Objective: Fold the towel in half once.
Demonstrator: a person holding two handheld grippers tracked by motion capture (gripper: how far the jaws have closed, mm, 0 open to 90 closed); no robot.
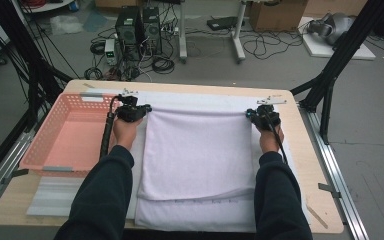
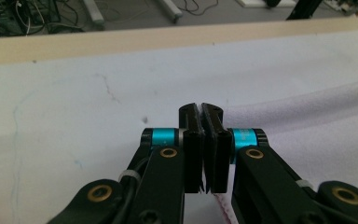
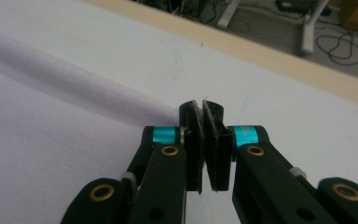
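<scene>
The left gripper (image 1: 141,111) is clamped on the far left corner of the towel (image 1: 197,150); in the left gripper view its jaws stand pressed together, with a strip of the towel's hem, stitched in red, showing just below them. The right gripper (image 1: 255,114) is closed the same way on the far right corner; in the right gripper view (image 3: 201,140) the pads meet with almost no gap, and the towel's edge runs up to them from the left.

The towel is white and lies on the middle of the table (image 1: 180,86), folded over on itself. Its far edge stretches in a fairly straight line between the two grippers, and the upper layer ends short of the near edge, so that a band of the lower layer shows along the person's side. In the left gripper view the towel (image 2: 317,126) lies to the right of the jaws, its fold forming a soft ridge.

Under the towel a white sheet (image 1: 205,100) covers most of the tabletop; faint blue marks show on it in the left gripper view.

To the left of the left gripper, a pink basket (image 1: 45,135) stands on the table, just beside the towel's left edge.

Both forearms, in dark sleeves (image 1: 105,195), come in from the near side.

Beyond the table, on the floor, are computer boxes (image 1: 139,27) and loose cables (image 1: 260,47).
</scene>
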